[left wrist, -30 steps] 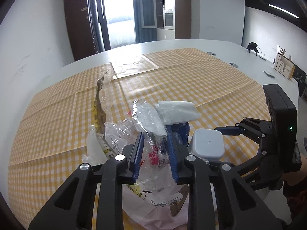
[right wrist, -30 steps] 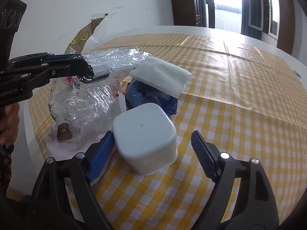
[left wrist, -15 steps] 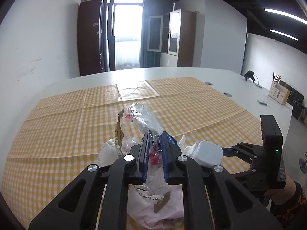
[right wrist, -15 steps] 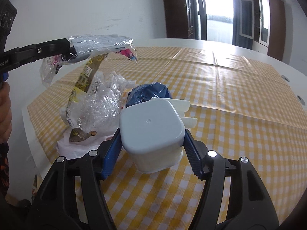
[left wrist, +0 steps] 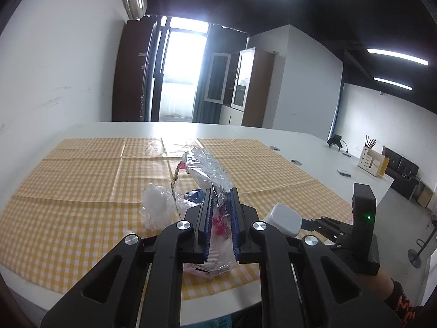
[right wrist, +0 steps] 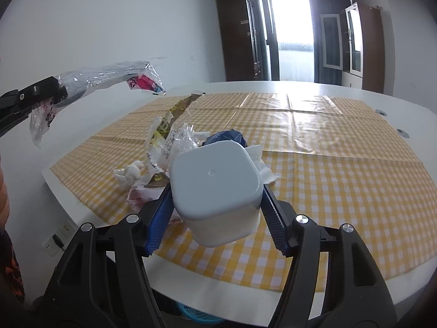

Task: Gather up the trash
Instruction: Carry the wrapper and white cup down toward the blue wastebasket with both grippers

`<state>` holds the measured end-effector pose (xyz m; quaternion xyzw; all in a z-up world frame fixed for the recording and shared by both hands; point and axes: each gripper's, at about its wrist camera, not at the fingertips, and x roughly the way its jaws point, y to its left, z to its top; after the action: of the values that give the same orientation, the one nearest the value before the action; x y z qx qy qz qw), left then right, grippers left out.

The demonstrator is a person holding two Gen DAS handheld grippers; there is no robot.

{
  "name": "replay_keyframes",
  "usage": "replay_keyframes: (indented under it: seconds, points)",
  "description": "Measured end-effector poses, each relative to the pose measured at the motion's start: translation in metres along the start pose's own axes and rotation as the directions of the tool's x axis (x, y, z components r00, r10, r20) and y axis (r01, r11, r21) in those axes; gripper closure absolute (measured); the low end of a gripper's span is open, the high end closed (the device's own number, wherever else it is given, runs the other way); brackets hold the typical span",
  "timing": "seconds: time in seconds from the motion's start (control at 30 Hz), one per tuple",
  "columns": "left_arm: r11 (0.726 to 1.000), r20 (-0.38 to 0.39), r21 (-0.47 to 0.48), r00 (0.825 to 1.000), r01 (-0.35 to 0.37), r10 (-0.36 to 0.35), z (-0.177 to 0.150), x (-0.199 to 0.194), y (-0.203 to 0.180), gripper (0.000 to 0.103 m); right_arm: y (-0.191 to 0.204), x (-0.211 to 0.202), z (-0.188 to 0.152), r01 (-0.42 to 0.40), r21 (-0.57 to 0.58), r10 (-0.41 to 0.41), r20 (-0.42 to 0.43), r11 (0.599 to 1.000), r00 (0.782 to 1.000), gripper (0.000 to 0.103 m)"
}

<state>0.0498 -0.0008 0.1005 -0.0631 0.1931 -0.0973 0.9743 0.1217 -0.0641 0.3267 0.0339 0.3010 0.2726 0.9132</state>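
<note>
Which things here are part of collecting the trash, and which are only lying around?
Job: clear plastic wrapper in left gripper; white tub in right gripper; crumpled tissue; blue wad.
Lying about: pen holder; checked tablecloth.

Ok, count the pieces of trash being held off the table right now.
2. The left tool clamps a clear plastic wrapper, raised above the table. The right tool grips a white plastic tub, lifted above the checkered cloth. The rest lies piled on the cloth.

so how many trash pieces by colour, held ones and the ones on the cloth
clear plastic: 2, wrapper held in left gripper, crumpled film on cloth
white: 3, tub in right gripper, wad, napkin
blue: 1, bag
yellow-brown: 1, strip
total: 7
</note>
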Motion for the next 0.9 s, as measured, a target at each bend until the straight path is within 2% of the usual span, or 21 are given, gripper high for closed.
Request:
replay_keyframes:
  seconds: [0.23, 0.5, 0.67, 0.9]
  points:
    - [0.999, 0.0, -0.048, 1.0, 0.004, -0.004, -0.043, -0.043, -0.003, 0.092, 0.022, -0.031, -0.033, -0.041, 0.012, 0.041, 0.004, 0.999, 0.999, 0.043]
    - [0.993, -0.081, -0.114, 0.997, 0.008, -0.018, -0.103, -0.072, 0.008, 0.092, 0.049, -0.057, -0.083, -0.068, -0.006, 0.068, -0.045, 0.998, 0.997, 0.043]
    - [0.991, -0.154, -0.127, 0.986, 0.043, -0.062, -0.142, -0.079, 0.003, 0.092, 0.064, -0.066, -0.113, -0.087, -0.013, 0.085, -0.094, 0.996, 0.992, 0.043]
    - [0.987, -0.245, -0.16, 0.967, 0.027, -0.066, -0.186, -0.073, 0.013, 0.092, 0.073, -0.056, -0.153, -0.093, -0.027, 0.087, -0.186, 0.995, 0.979, 0.043]
